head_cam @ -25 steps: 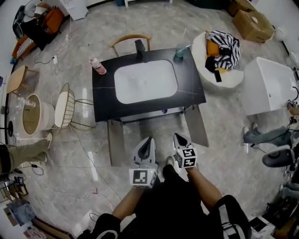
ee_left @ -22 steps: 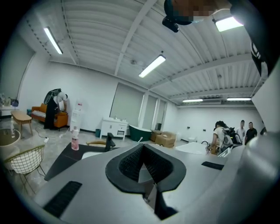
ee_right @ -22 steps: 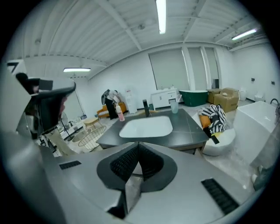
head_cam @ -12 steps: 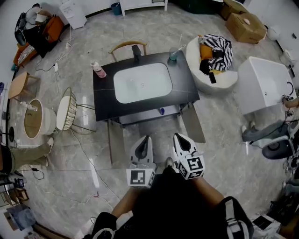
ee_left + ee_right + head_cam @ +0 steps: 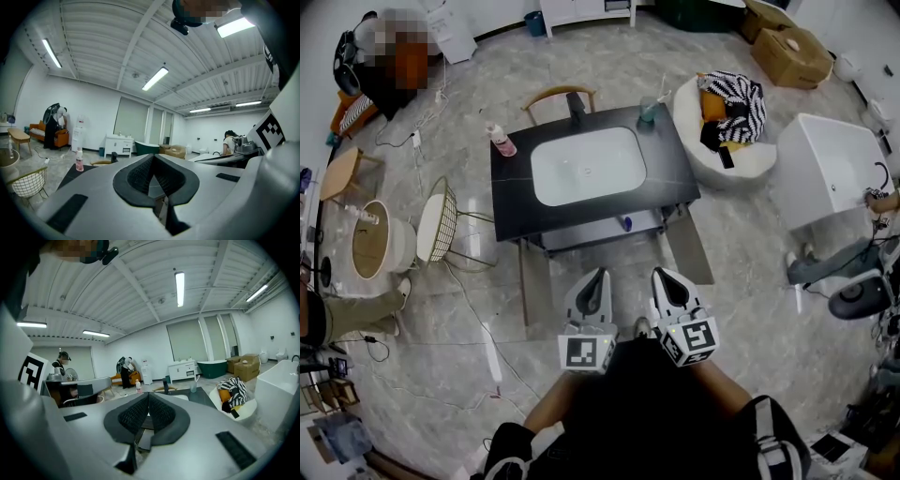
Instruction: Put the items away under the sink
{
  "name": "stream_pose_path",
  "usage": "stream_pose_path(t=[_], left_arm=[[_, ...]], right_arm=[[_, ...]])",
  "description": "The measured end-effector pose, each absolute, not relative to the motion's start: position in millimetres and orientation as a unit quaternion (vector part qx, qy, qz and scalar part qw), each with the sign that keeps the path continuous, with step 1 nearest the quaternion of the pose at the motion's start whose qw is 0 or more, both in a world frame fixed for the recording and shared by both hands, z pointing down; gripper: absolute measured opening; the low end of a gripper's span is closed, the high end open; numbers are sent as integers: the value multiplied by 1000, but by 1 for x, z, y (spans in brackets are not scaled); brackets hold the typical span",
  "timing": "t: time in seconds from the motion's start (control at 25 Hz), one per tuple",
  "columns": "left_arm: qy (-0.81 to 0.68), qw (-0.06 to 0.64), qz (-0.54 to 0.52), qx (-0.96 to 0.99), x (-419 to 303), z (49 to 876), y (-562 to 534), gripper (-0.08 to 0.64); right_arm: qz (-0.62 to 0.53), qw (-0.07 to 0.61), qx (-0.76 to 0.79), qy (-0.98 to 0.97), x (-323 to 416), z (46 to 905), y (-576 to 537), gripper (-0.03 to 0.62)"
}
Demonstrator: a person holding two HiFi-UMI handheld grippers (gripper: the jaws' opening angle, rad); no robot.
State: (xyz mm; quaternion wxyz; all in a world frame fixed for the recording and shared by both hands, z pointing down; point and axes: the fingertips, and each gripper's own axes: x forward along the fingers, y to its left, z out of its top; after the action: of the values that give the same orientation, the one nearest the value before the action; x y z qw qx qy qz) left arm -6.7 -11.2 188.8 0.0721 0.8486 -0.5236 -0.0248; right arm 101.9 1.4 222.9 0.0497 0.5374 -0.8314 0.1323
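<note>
A black vanity with a white sink basin stands in the middle of the head view. Its two cabinet doors hang open below the top. A pink bottle stands at the top's far left corner and a cup with a toothbrush at the far right corner. A small blue thing shows just under the front edge. My left gripper and right gripper are side by side in front of the vanity, both shut and empty, well short of it.
A wire basket and a round wooden tub stand left of the vanity. At the right are a white seat with striped cloth and a white bathtub. A chair stands behind. Cables cross the floor.
The head view has shifted slightly, so the vanity sits a little higher in the picture. Both grippers stay shut, low in front of it, the right one barely lower.
</note>
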Motion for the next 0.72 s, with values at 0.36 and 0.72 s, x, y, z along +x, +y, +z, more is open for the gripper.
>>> stream_pose_path(t=[0.36, 0.72], left_arm=[[-519, 67, -23, 852, -4, 188, -13, 15], [-512, 56, 0, 857, -5, 196, -12, 15]], right_arm=[[130, 48, 536, -833, 103, 223, 4, 11], [126, 50, 533, -835, 102, 221, 3, 11]])
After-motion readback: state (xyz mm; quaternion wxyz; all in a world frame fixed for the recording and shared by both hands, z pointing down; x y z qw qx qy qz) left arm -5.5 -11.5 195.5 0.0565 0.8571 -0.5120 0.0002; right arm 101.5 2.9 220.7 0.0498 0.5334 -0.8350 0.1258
